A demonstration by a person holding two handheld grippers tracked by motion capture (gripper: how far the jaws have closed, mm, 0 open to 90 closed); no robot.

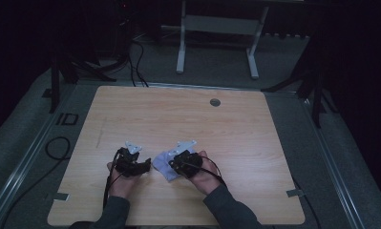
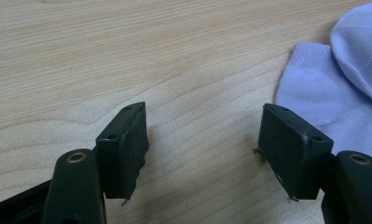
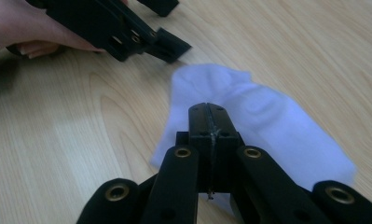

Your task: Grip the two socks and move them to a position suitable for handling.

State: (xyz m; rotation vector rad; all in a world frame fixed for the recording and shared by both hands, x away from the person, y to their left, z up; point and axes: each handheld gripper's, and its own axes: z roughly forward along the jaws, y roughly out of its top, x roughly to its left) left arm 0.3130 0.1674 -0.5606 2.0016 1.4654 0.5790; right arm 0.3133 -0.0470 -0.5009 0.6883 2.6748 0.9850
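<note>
Plenty of room here: both grippers sit low on the table, close to my edge, with bare wood stretching ahead of them and out to both sides, and only a small round grommet far off ahead near the back edge. The left gripper is spread wide, nothing between its jaws, just wood grain under the gap in the left gripper view. The right gripper has its jaws pressed flat together, and as far as I can tell they aren't pinching anything, they just hover over the cloth. The sock, pale lilac, lies flat on the table between the two grippers: in the left gripper view it's just beside that gripper's right jaw and a bit ahead of it, not touching the pad that I can see. In the right gripper view the sock runs under and ahead of the closed tips, spreading off to their right, with the left gripper further ahead and to the left, past the sock's far edge. For writing, there's "ID" marked on the floor well out to the left of the left gripper, off the table.
</note>
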